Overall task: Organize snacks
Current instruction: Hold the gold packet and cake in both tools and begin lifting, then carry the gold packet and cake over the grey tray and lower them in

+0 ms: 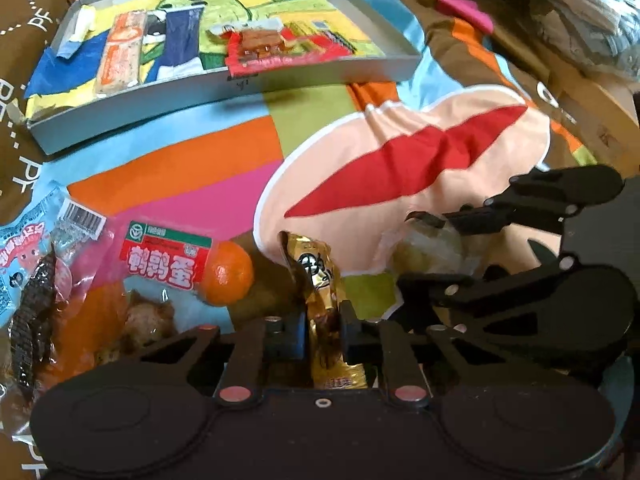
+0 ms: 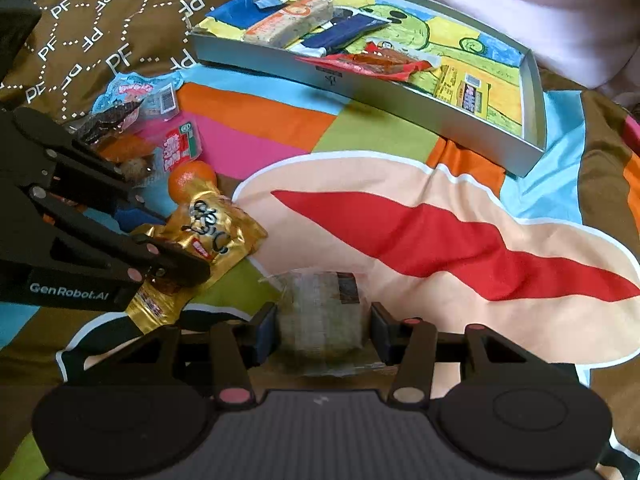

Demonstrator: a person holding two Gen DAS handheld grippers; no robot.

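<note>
Bedspread: a bright patchwork bedspread (image 2: pixel 380 128) carries everything; there is no bench here.
Tray: a shallow grey tray (image 2: pixel 404 104) lies at the far side, already holding an orange-labelled bar (image 2: pixel 288 26), a red packet (image 2: pixel 380 62) and a blue wrapper.
Loose pile: near the left gripper sit a pink-and-blue packet (image 1: pixel 36 248), a red-labelled egg pack (image 1: pixel 164 264) and a small orange (image 1: pixel 228 272), well apart from the tray.
Step in hand: by my judgement, picking up; both grippers have a snack and neither is over the tray yet.
Left gripper: the left gripper (image 1: pixel 324 334) is clamped tight on a gold foil packet (image 2: pixel 208 236), pinched near its lower half, tip tilted up.
Right gripper: the right gripper (image 2: pixel 322 330) has its pads against a clear-wrapped pale block (image 2: pixel 320 308), gripping it.
Pose: both point forward and steeply down, side by side, left one just beside the right.
Next move: likely lift clear and carry each to a bare part of the tray, without the two colliding.
</note>
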